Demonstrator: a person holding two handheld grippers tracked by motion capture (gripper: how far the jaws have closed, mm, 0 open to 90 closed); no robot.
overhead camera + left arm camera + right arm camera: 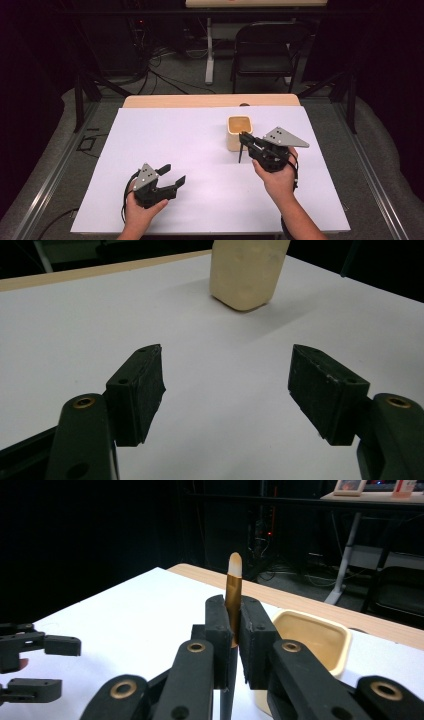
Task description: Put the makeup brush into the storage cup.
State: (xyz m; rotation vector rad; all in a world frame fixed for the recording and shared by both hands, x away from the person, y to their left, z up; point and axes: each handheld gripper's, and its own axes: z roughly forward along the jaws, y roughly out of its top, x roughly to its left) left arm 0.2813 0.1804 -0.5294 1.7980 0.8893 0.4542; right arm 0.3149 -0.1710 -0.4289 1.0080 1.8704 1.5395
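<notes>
left gripper [172, 176] low on the white sheet [200, 150], resting in the person's left hand [142, 210]; jaws spread wide with nothing between the pads [145, 385]; cream container [239, 132] stands upright right of centre, open top up; right gripper [242, 140] just beside the container's front right; jaws pinching a thin brown stick [233, 592] with a pale tip; stick runs through the pads, dark end hanging below, close to the sheet.

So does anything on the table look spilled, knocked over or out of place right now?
Nothing stands out. The cream cup stands upright on the white table, no spill around it. The right gripper is shut on a brown stick; the left gripper is open and holds nothing.
</notes>
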